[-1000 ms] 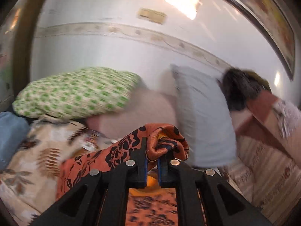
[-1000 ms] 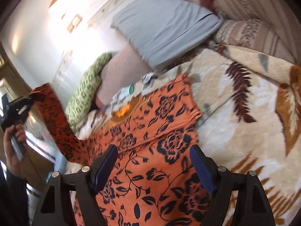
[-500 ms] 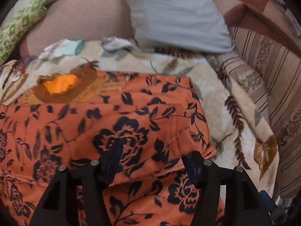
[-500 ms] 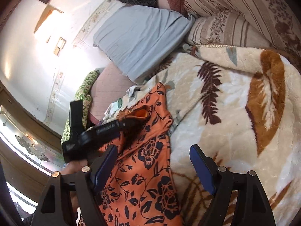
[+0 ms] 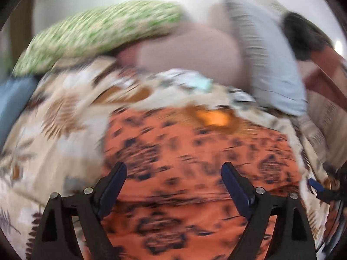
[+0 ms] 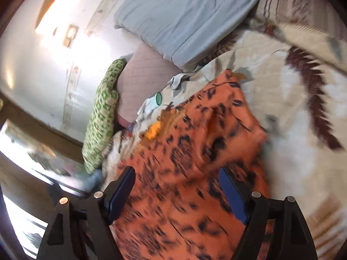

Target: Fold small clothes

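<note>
An orange garment with a dark flower print [image 5: 195,151] lies spread on a cream leaf-patterned blanket [image 5: 54,130]. My left gripper [image 5: 173,169] hovers over its near part. Its jaws are opening wide, and nothing is between the pads. A blue pad of the other gripper shows at the far right edge of the left wrist view. In the right wrist view the same garment [image 6: 195,151] lies under my right gripper [image 6: 176,171], which is open and holds nothing. Both views are blurred by motion.
A green patterned pillow [image 5: 97,28], a pink cushion [image 5: 190,52] and a grey-blue pillow [image 5: 271,65] stand against the wall behind the garment. Small pale clothes [image 5: 195,82] lie in front of the cushion. A striped cover [image 6: 292,4] lies at the back right.
My left gripper has let go of the orange cloth it pinched, come down and opened wide. The garment now lies folded on the blanket. The right gripper has swung back over it.
</note>
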### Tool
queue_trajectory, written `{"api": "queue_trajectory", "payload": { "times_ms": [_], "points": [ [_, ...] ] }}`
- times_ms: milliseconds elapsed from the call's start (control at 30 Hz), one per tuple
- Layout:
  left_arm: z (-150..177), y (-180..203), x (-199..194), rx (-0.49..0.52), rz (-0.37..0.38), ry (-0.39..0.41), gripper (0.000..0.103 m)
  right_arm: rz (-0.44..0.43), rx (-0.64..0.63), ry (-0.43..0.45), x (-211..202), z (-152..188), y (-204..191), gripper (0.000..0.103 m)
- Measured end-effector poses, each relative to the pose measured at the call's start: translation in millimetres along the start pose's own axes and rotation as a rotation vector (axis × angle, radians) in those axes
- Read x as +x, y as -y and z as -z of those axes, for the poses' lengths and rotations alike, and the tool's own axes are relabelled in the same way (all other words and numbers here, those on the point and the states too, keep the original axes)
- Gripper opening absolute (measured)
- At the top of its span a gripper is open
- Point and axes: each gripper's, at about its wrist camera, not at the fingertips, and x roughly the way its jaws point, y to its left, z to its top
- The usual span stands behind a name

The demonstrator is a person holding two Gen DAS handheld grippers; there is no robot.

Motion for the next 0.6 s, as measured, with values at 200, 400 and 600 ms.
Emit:
{"api": "queue_trajectory", "payload": {
  "times_ms": [200, 400, 600],
  "points": [
    [9.3, -48.4, 32.2, -0.082, -0.031, -0.038, 0.089, 0.205, 0.114, -0.117, 59.4, -33.6, 14.0, 0.078],
    [19.8, -55.6, 56.1, -0.065, -0.014, -0.076, 0.089, 0.432, -0.211, -0.175, 89.0, -33.8, -44.2, 0.008],
    [27.8, -57.7, 64.5, -0.073, -0.004, -0.107, 0.089, 0.583, -0.526, -0.024, 71.9, -32.5, -97.3, 0.008]
  ]
}}
